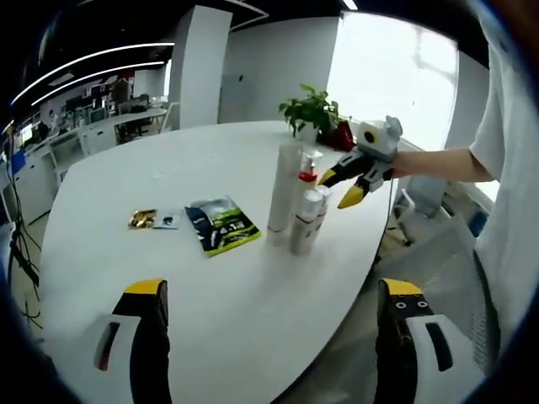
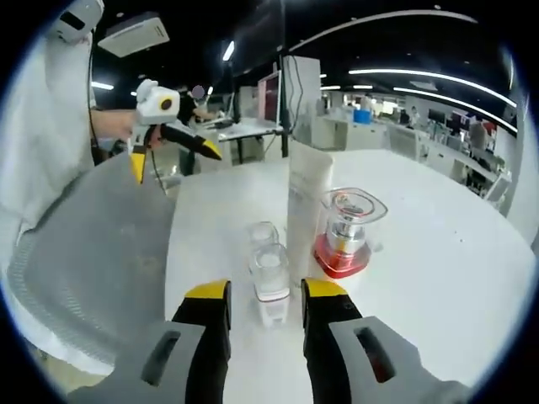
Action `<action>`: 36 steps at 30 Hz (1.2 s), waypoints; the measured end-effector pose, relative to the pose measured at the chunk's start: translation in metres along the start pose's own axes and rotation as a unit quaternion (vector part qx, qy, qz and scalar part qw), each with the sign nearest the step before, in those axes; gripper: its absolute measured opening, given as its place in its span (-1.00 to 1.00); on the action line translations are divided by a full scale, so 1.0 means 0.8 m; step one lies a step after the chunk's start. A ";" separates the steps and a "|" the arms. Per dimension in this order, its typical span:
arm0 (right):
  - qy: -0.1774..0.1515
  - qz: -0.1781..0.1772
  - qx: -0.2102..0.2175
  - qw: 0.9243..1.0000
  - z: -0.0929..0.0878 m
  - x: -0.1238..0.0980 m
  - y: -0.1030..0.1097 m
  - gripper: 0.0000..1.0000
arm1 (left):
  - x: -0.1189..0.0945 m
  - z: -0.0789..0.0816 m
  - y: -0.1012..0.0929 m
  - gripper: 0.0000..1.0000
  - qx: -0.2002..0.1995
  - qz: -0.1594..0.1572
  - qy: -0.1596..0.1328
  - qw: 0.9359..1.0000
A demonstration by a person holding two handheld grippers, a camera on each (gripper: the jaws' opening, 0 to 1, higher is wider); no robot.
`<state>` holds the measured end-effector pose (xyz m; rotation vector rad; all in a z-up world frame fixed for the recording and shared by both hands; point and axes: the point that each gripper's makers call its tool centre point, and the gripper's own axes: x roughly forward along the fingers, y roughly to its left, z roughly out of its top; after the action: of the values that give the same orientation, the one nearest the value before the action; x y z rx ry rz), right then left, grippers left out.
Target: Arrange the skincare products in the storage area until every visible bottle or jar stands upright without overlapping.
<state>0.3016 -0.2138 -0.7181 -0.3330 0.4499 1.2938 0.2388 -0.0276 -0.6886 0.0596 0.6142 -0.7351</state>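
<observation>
Broadly, a white table [image 1: 210,286] carries everything, with a person's white sleeve [image 1: 505,168] at its edge in the left gripper view. Far back on it stands a green plant [image 1: 312,109]. Nearer the middle lies a flat green-and-black pouch [image 1: 221,225], and just beside that 2 small sachets [image 1: 153,220], 1 gold and 1 pale.

Next comes the cluster of skincare products, all upright and close together near the table's edge. Tallest is a white tube [image 2: 305,206], standing on its cap. Beside it is a pump bottle [image 2: 345,240] with a red base under a clear cap. In front of these stand 2 small clear-capped bottles [image 2: 268,273], 1 behind the other.

The right gripper [image 2: 265,316] sits low at the table edge, its yellow-tipped jaws set narrowly apart on either side of the nearer small bottle; whether they touch it I cannot tell. In the left gripper view it hovers just beside the cluster with its jaws parted.

The left gripper [image 1: 274,299] is spread wide, holding nothing, well apart from the products. In the right gripper view it hangs off the table's edge, jaws splayed.
</observation>
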 end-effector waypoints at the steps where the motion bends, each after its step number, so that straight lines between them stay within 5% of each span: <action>1: 0.002 -0.006 0.001 1.000 0.000 -0.003 0.000 -0.29 | -0.001 0.001 0.001 0.91 0.000 0.001 -0.001 1.000; 36: -0.052 -0.117 0.089 0.988 0.052 -0.020 0.062 0.70 | -0.063 -0.005 0.027 0.94 -0.048 0.039 -0.034 0.997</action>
<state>0.2560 -0.1955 -0.6735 -0.1609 0.4210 1.0287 0.2222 0.0204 -0.6677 -0.0301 0.5791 -0.6283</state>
